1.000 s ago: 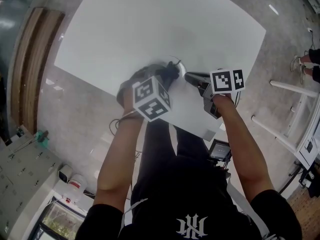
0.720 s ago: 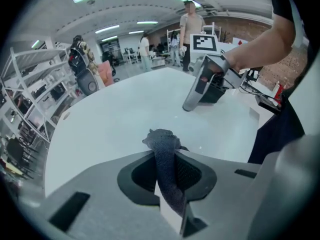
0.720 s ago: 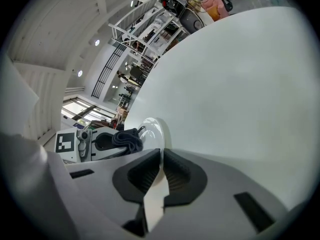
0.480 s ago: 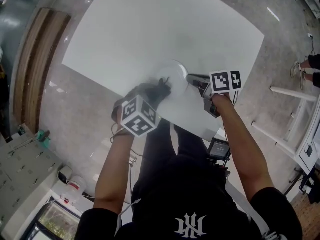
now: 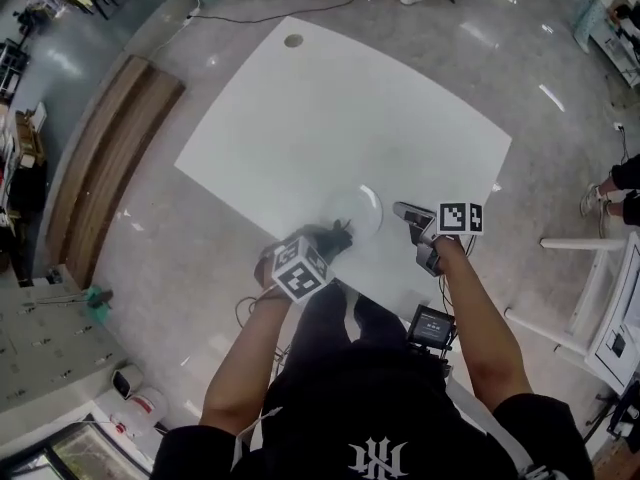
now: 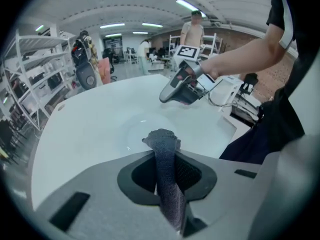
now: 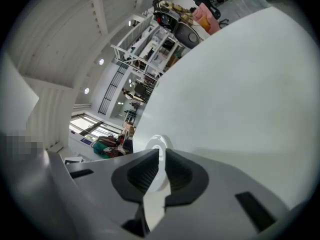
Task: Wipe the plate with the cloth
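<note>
Between fingers point(image 7: 142, 174) of right gripper point(image 7: 159, 156), seemingly plate point(image 7: 157, 144).

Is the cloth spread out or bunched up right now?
Bunched: the cloth is a narrow twisted wad pinched between the left gripper's jaws, tip poking out.

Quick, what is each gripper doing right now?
Left gripper: closed on the grey cloth.
Right gripper: closed on a thin white rim, apparently the plate.
</note>
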